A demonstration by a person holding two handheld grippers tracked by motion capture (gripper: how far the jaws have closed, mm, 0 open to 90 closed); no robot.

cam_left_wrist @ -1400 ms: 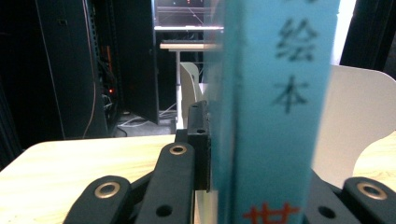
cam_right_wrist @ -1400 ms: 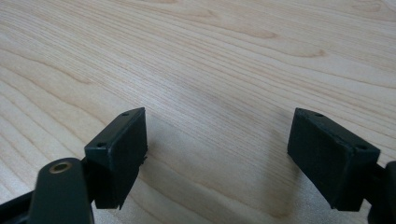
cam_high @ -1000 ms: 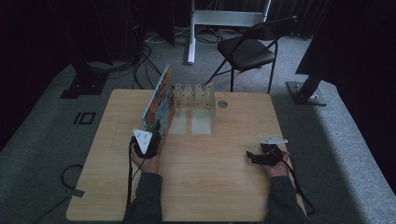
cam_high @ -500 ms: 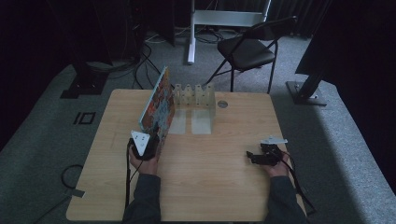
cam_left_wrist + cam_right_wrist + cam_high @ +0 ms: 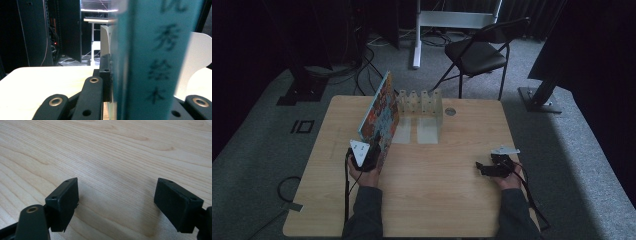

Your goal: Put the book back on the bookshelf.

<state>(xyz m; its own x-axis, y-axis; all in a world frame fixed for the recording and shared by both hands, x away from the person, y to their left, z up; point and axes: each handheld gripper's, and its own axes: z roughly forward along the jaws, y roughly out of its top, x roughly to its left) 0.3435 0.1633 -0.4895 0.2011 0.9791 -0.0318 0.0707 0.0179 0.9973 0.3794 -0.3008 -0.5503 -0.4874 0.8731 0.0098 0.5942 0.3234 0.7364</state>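
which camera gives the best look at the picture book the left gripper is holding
The high view: the book stands upright on edge, colourful cover visible, beside the white rack, clamped by the left gripper. The left gripper view gives a blurred close-up of its teal spine.

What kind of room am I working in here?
Likely a lab or studio: a wooden table on grey carpet, a folding chair, dark equipment stands and floor cables around it.

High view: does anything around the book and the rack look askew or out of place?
Nothing looks spilled or damaged. The book stands on edge, leaning a little, clamped at its near end by the left gripper, just left of the white rack. The right gripper sits open over bare table.
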